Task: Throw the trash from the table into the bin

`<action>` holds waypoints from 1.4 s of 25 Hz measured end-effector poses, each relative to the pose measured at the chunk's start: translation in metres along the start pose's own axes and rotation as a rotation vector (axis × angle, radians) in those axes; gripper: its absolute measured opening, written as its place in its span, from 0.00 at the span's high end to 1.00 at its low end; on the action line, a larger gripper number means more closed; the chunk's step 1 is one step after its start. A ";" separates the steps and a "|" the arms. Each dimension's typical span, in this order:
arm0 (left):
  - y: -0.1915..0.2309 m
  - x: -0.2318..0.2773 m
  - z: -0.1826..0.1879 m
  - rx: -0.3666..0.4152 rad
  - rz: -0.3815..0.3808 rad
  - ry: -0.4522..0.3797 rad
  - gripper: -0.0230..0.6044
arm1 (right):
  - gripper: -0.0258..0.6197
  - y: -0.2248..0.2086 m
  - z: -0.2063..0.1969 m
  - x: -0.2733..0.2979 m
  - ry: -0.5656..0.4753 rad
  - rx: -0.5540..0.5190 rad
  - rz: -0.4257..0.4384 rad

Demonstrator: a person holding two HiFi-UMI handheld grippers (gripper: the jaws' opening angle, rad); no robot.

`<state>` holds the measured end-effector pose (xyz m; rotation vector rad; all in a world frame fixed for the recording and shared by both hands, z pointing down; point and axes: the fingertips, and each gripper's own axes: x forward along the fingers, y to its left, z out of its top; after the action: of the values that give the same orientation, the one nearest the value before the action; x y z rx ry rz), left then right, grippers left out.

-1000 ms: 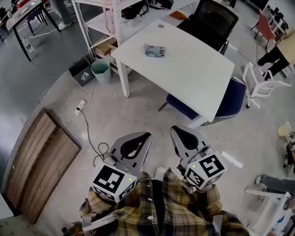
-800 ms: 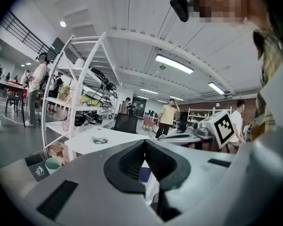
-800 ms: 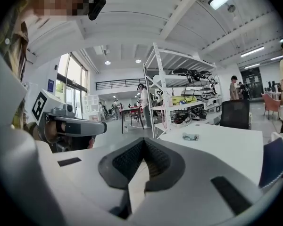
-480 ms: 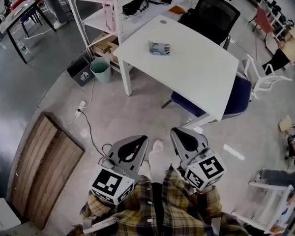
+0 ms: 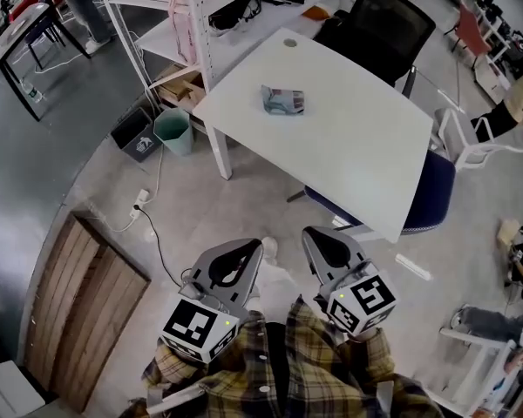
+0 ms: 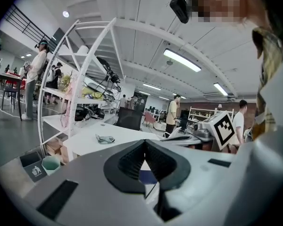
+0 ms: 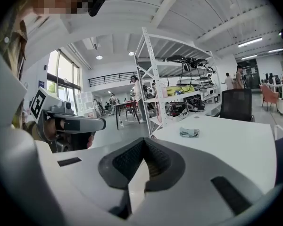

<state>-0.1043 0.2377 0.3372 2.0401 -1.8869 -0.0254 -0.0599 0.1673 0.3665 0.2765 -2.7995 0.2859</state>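
A crumpled grey-blue wrapper [image 5: 283,100] lies on the white table [image 5: 349,146], toward its far left part; it also shows as a small wrapper [image 6: 105,139] in the left gripper view and as a wrapper [image 7: 189,133] in the right gripper view. A pale green bin [image 5: 174,130] stands on the floor left of the table, beside a dark grey bin [image 5: 133,134]. My left gripper [image 5: 247,247] and right gripper [image 5: 316,233] hang side by side over the floor, well short of the table. Both are shut with nothing between the jaws.
A white shelf rack [image 5: 170,24] stands behind the bins. A black office chair [image 5: 385,26] is at the table's far side, a blue chair [image 5: 427,190] at its right. A cable and power strip [image 5: 141,202] lie on the floor; a wooden board [image 5: 78,303] lies left.
Both grippers have moved forward toward the table together; the table and wrapper sit lower and closer in the head view. Jaws stayed shut.
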 end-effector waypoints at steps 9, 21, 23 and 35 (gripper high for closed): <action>0.070 0.086 0.052 0.016 -0.006 -0.010 0.95 | 0.96 -0.077 0.044 0.076 0.005 0.017 0.003; 0.133 0.161 0.073 -0.022 -0.059 -0.013 0.95 | 0.96 -0.135 0.044 0.148 0.107 0.040 -0.024; 0.147 0.180 0.075 -0.017 -0.099 0.001 0.95 | 0.96 -0.149 0.045 0.160 0.120 0.053 -0.060; 0.246 0.276 0.126 0.059 -0.324 0.096 0.95 | 0.96 -0.223 0.089 0.270 0.073 0.166 -0.275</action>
<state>-0.3434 -0.0714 0.3496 2.3221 -1.5014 0.0464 -0.2879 -0.1098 0.4082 0.6678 -2.6267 0.4530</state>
